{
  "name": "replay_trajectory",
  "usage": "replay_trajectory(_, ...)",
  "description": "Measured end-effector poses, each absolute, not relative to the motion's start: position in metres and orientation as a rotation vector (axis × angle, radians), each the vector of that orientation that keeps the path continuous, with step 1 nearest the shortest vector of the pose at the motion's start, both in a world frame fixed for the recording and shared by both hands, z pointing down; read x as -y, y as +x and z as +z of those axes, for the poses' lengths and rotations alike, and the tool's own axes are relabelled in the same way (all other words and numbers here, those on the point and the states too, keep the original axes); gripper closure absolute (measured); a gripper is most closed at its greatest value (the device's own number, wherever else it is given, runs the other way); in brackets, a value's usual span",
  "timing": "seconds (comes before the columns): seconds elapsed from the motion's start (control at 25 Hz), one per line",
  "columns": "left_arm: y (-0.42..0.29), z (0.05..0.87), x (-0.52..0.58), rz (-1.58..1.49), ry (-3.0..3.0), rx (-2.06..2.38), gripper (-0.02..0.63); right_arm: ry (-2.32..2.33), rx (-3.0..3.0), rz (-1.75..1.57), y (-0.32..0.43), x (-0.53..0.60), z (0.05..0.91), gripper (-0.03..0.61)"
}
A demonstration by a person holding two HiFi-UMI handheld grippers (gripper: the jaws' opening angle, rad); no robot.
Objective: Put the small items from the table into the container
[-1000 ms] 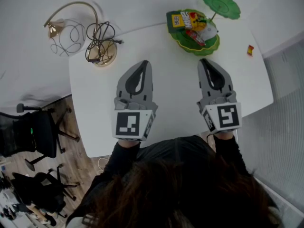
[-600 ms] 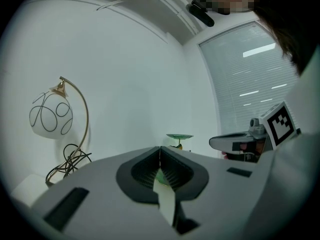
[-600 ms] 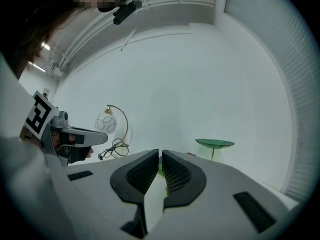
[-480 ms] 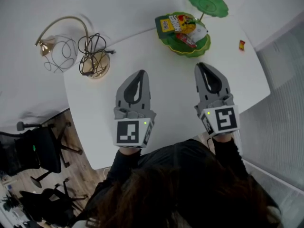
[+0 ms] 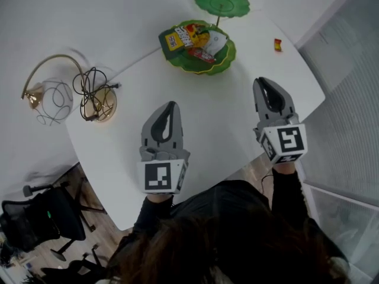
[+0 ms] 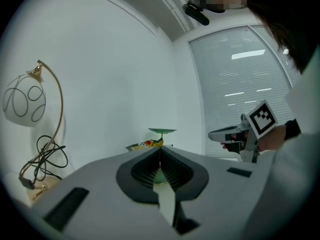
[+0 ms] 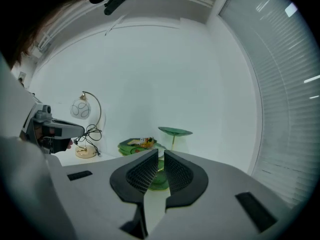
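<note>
White desk [image 5: 225, 117], rounded at its corners, stands against a plain white wall. Slatted blinds [image 5: 349, 93] run along the right, and a wooden floor [image 5: 98, 241] with a dark office chair [image 5: 41, 215] shows at the near left. At the desk's far left corner stands a gold lamp [image 5: 44, 93] with a black cable [image 5: 89, 90] heaped on its base.

At the far edge, near the middle, sits the green leaf-shaped container [image 5: 204, 71]. It already holds a pile of small packets [image 5: 192, 37] in yellow, red and white. A green lotus-leaf disc [image 5: 222, 0] rises on a stem just behind it. One small red and yellow item [image 5: 277, 44] lies alone on the desk, far right and well apart from the container.

Both arms reach forward over the near half of the desk, gloved in dark sleeves. The left hand-held gripper [image 5: 172, 105] points roughly level toward the container; its jaws meet at the tips, and nothing is between them. The right hand-held gripper [image 5: 262, 81] is near the desk's right edge, pointing toward the far side. Its jaws are drawn together to a thin slit and it holds nothing.
</note>
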State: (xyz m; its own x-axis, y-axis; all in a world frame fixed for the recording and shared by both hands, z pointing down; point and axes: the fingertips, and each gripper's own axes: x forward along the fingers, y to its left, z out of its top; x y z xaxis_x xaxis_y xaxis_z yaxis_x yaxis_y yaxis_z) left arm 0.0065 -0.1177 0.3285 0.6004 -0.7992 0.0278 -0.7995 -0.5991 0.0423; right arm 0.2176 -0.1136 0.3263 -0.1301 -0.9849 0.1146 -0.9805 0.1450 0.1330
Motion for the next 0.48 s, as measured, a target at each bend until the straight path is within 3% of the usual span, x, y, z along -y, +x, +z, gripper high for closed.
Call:
replay_trajectory(0.24, 0.036, 0.328, 0.115, 0.051, 2.754, 1.390, 0.611, 2.072, 2.120, 0.041, 0.299, 0.132, 0.346, 0.534)
replay_trajectory(0.28, 0.041, 0.328, 0.117, 0.061, 2.754, 1.403, 0.611, 2.087, 2.101, 0.051, 0.314, 0.137, 0.350, 0.515)
replay_trajectory(0.36, 0.051, 0.328, 0.121, 0.079, 2.754, 1.434, 0.612, 2.109, 2.078, 0.093, 0.345, 0.149, 0.360, 0.381)
replay_trajectory(0.48, 0.064, 0.327, 0.127, 0.092, 2.727, 1.495, 0.611, 2.120, 2.052, 0.160, 0.386, 0.169, 0.379, 0.359)
